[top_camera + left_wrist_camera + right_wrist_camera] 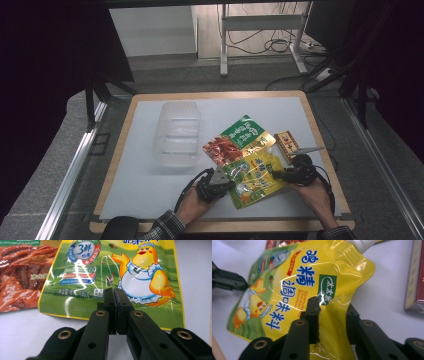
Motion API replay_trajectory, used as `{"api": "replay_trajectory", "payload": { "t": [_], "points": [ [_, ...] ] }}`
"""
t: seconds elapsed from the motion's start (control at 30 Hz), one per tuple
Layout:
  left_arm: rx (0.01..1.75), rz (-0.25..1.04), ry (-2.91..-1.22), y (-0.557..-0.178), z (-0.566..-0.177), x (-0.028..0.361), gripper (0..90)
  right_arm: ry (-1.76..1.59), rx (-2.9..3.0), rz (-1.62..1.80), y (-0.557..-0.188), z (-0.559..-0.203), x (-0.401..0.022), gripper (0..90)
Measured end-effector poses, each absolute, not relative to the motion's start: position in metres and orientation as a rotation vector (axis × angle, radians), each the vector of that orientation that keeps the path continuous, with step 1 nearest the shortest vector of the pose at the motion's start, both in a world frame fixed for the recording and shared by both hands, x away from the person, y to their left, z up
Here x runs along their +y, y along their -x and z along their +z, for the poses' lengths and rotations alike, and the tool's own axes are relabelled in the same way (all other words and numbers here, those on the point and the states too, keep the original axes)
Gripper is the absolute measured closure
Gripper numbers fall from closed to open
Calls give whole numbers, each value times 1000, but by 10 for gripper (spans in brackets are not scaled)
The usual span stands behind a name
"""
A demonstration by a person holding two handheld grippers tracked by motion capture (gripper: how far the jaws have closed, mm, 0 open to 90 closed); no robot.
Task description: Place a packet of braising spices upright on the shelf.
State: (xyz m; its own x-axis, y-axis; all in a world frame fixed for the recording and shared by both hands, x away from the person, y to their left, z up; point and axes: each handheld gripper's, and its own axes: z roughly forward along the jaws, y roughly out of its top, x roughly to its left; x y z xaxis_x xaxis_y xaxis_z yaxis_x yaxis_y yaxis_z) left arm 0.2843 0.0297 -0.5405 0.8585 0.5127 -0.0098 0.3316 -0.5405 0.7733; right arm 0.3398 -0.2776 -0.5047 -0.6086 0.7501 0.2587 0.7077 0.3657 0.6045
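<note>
Clearly, the left gripper (pixel 115 293) has its jaws pressed together on the bottom edge of the yellow chicken-bouillon pouch (pixel 255 177). The right gripper (pixel 332 315) straddles the pouch's side edge, one jaw over the film, one behind it, gripping it. That pouch lies on the white worktop (pixel 140 190), overlapping a red-and-green packet (pixel 237 140); a small box (pixel 286 142) sits just beside.
</note>
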Motion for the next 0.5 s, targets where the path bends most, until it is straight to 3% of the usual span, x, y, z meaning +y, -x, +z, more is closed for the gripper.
{"api": "replay_trajectory", "payload": {
  "t": [0.03,0.2,0.5],
  "points": [
    [613,274,-2186,-284,-540,29,888,-1343,2549,1048,-340,-505,-276,776],
    [615,281,-2187,-284,-539,30,861,-1343,2560,1057,-341,-502,-279,851],
    [614,310,-2185,-277,-532,38,727,-1282,2544,1148,-337,-490,-281,878]
  ]
}}
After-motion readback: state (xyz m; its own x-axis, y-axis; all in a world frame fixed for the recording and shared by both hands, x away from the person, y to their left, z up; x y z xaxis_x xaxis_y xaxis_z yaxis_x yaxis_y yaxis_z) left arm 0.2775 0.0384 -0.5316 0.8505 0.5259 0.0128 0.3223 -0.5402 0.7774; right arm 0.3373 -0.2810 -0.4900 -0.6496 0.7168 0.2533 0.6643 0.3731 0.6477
